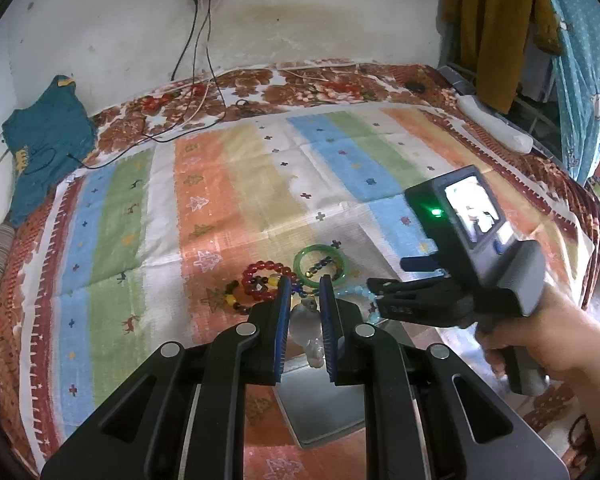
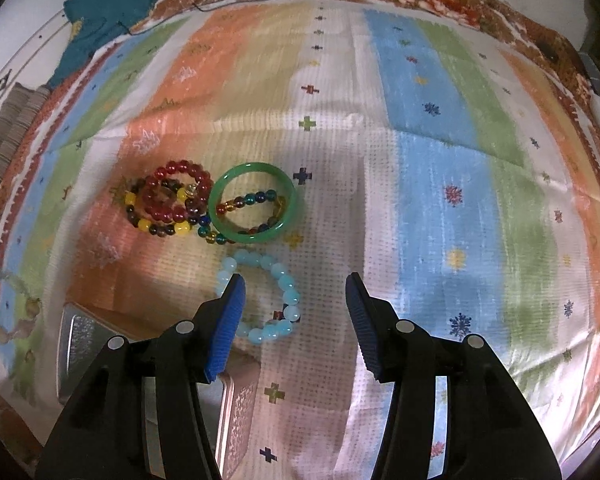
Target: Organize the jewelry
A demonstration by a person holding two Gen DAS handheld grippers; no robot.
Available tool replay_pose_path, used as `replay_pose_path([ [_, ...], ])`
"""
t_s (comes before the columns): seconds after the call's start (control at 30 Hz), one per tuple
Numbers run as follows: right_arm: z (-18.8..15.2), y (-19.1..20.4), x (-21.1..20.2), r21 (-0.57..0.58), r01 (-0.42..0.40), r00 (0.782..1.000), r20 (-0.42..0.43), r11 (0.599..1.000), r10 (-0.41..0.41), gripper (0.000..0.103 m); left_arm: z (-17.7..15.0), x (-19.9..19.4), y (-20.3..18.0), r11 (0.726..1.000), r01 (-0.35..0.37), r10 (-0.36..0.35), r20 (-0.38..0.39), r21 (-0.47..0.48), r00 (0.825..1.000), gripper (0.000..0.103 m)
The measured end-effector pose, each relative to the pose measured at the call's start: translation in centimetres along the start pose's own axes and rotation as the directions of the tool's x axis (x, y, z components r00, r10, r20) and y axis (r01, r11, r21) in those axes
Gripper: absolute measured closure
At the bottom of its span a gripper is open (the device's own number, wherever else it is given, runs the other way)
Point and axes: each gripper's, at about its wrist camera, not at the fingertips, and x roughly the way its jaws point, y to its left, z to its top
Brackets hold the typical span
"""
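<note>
The right gripper (image 2: 296, 300) hung open and empty over the pale blue bracelet (image 2: 266, 298) at six o'clock of the green bangle (image 2: 253, 202) — only its left pad overlapped beads, so a closing pinch could have missed. The left gripper (image 1: 305, 312) was clamped on a clear beaded strand (image 1: 306, 320).

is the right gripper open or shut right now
Open: the right gripper has its blue pads wide apart above the light blue bead bracelet, gripping nothing.

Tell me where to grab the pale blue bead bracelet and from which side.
Come straight down from above and pinch one bead strand of the pale blue bracelet, at its bare right arc. It lies flat on the cloth as an open loop, so one pad can go inside it.
</note>
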Motion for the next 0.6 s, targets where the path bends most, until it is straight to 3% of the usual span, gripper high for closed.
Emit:
replay_pose_path([
  [0.27,0.6,-0.4,3.0,0.043,-0.025,0.996,-0.081,0.999,0.028,0.052,0.0,0.3,-0.3,1.0,0.006,-0.006,-0.014,0.002,1.0,0.089],
  [0.6,0.9,0.2,5.4,0.016,0.01,0.992,-0.129,1.0,-0.008,0.064,0.0,0.1,-0.8,1.0,0.016,-0.016,-0.012,0.014,1.0,0.089],
])
